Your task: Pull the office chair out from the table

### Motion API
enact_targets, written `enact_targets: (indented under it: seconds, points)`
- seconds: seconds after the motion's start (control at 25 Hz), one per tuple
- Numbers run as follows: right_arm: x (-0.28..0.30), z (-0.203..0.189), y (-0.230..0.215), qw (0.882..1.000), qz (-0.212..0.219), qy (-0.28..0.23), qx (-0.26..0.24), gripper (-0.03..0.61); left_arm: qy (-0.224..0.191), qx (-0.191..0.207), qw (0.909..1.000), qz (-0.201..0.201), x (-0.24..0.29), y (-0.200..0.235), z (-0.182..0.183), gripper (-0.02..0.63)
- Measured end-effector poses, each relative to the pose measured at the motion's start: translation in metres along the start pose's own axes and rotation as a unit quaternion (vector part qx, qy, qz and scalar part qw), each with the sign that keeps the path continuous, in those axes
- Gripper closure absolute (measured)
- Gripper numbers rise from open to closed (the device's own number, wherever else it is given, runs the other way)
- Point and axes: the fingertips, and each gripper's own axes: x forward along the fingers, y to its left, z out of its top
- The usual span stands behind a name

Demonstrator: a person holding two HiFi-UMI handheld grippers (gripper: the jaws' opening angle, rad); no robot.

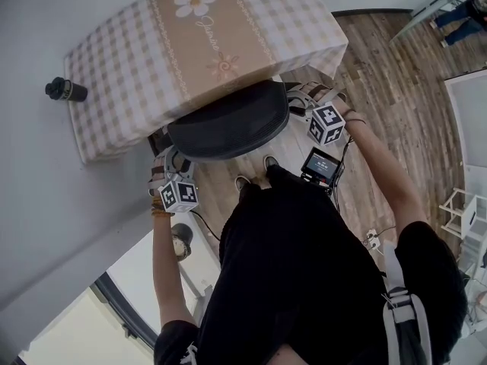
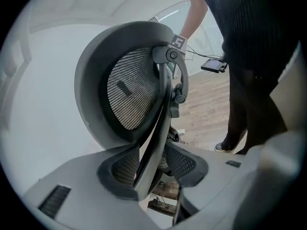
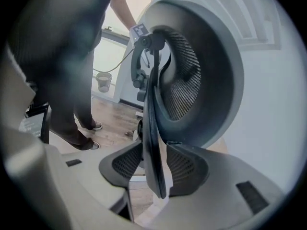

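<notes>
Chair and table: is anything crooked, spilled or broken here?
Nothing stands out. The chair is pushed in squarely at the table. Its mesh back looks whole, with no tears. The checked cloth lies flat, with nothing spilled on it.

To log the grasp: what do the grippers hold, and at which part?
Nothing yet: left gripper and right gripper each straddle a thin edge of the office chair back, jaws open.

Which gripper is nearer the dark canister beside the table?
Left. The left gripper straddles the chair backrest edge nearest the canister; the right gripper straddles its far edge.
</notes>
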Motion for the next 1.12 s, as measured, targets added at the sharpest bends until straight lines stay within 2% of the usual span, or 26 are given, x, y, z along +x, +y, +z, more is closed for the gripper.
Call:
enact_targets:
  seconds: [0.36, 0.56, 0.72, 0.88, 1.12]
  points:
    - [0.012, -0.009, 0.006, 1.000, 0.021, 0.013, 0.001, 0.408, 0.004, -0.006, 0.9999, -0.010, 0.010, -0.002, -0.004, 0.431]
    - [0.014, -0.011, 0.006, 1.000, 0.024, 0.014, -0.004, 0.416, 0.011, 0.007, 0.9998, -0.014, 0.019, -0.003, -0.009, 0.431]
    - [0.017, -0.017, 0.008, 0.999, 0.028, 0.032, -0.030, 0.416, 0.012, 0.014, 0.9996, -0.020, 0.023, -0.003, -0.009, 0.431]
    - [0.023, -0.025, 0.007, 0.998, 0.035, 0.047, -0.034, 0.416, 0.017, 0.023, 0.9993, -0.022, 0.025, -0.004, -0.012, 0.431]
    - [0.039, -0.027, 0.008, 0.997, 0.048, 0.055, -0.030, 0.416, 0.026, 0.009, 0.9994, -0.023, 0.028, 0.000, -0.023, 0.416]
